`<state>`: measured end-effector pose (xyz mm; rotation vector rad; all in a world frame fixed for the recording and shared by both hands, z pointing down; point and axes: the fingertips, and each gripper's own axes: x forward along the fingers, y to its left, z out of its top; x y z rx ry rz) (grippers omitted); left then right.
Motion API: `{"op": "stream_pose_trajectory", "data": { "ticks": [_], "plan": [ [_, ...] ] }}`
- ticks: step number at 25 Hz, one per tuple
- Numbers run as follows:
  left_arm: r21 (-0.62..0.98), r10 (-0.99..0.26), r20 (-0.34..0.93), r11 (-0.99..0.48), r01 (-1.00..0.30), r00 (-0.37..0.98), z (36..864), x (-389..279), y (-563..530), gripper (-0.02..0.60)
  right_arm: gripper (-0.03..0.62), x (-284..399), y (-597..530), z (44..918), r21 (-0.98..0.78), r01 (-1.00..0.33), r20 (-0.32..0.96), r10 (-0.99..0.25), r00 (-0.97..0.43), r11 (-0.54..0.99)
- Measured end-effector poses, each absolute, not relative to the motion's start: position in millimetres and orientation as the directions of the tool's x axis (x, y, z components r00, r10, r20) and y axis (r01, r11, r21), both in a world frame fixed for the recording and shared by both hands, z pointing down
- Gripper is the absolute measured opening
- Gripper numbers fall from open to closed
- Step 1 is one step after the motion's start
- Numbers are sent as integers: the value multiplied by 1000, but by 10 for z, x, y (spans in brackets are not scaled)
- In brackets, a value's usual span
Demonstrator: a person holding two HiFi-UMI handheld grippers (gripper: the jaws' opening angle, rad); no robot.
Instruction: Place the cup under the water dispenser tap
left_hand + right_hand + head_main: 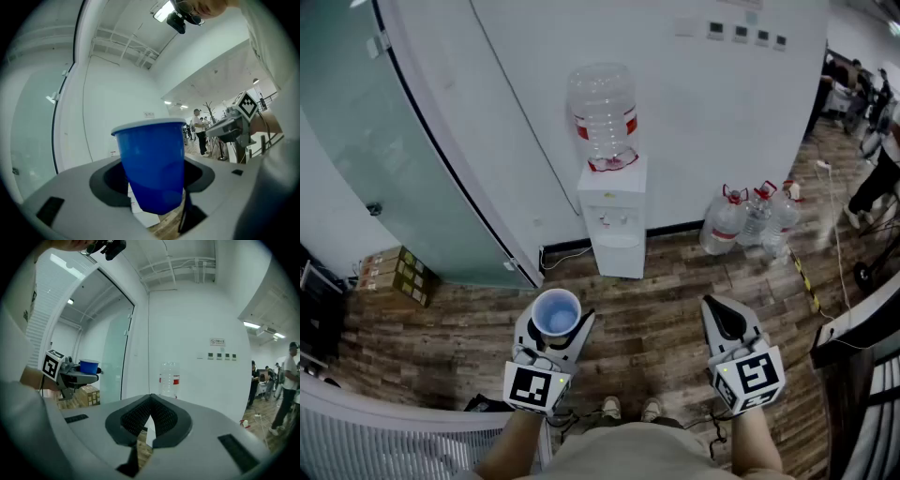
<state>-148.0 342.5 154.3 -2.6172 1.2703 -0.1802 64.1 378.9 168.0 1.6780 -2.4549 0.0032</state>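
The water dispenser (612, 217) stands against the white wall with an upturned clear bottle (603, 117) on top. In front of it, an open strip of wooden floor (661, 314) runs to the person's shoes (628, 409).

The left tool (556, 319) is in front of the dispenser and a little to its left. Its jaws are closed on the blue cup (152, 164), which is upright, mouth up, and well apart from the dispenser. The right tool (719, 311) is in front and to the right, its jaws together with nothing between them.

Left of the dispenser a glass partition (384, 141) slants toward the person, with cardboard boxes (394, 275) at its foot. Just right of the dispenser stand spare water bottles (752, 220). Further right are a cable (834, 211) and dark furniture (853, 342).

The right gripper view shows a small wall sign (217, 341) up and to the right of the dispenser, outside the head view's frame.
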Motion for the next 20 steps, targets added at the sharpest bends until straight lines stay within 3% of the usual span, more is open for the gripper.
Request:
{"op": "stream_pose_trajectory", "data": {
  "ticks": [20],
  "plan": [
    [-259,-801,45,-587,-767,597,1760,-940,3359,288,6,1129,3680,2078,19,-903,171,-891,-420,429]
  ]
}}
